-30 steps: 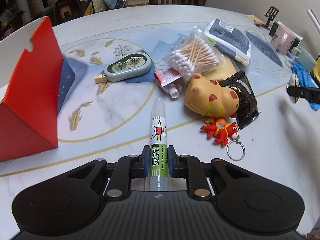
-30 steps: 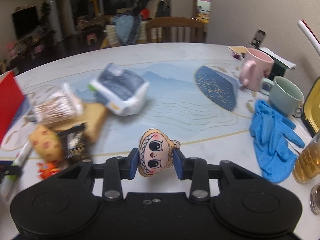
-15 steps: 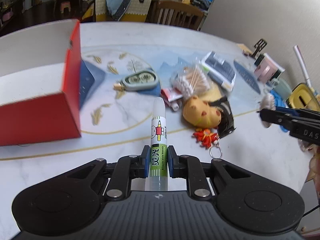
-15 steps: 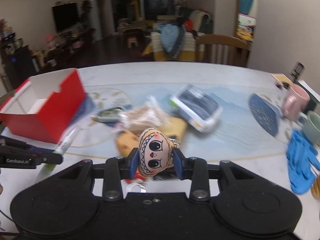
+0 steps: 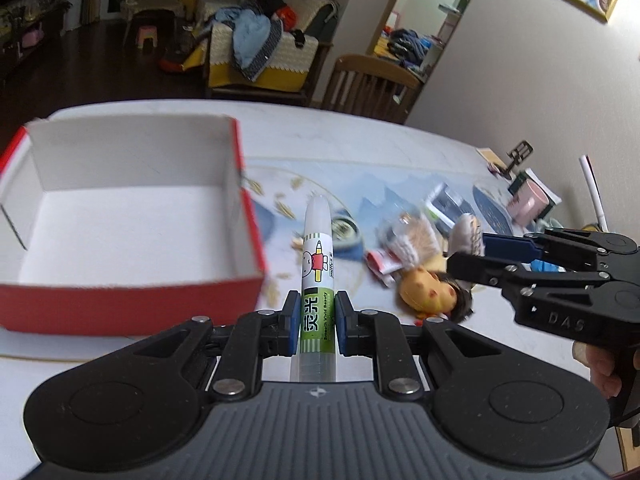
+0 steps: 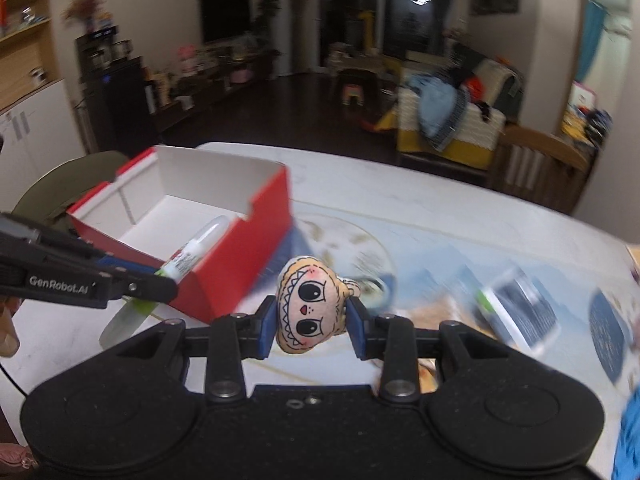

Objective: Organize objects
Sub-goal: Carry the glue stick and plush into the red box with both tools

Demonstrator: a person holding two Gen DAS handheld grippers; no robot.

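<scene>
My left gripper [image 5: 317, 327] is shut on a white and green glue pen [image 5: 317, 268] that points forward, its tip near the right wall of the red box [image 5: 132, 300]. The box is open at the top with a white inside. In the right wrist view my right gripper [image 6: 311, 330] is shut on a small plush doll head [image 6: 310, 310] with big eyes. The red box [image 6: 240, 256] lies ahead to the left there, and the left gripper [image 6: 160, 280] holds the glue pen [image 6: 192, 252] over the box's near corner. The right gripper [image 5: 472, 256] reaches in from the right in the left wrist view.
Right of the box the table holds a bag of cotton swabs [image 5: 412, 240], a yellow spotted toy [image 5: 428, 294], a correction tape [image 5: 346, 228], a dark packet [image 6: 524, 312], a pink mug [image 5: 528, 202] and a blue glove [image 6: 630, 444]. A wooden chair [image 5: 372, 84] stands at the far edge.
Both grippers have risen and swung left toward the red box, each keeping its grip. The box's open white inside now shows, and the right gripper has come close beside the left.
</scene>
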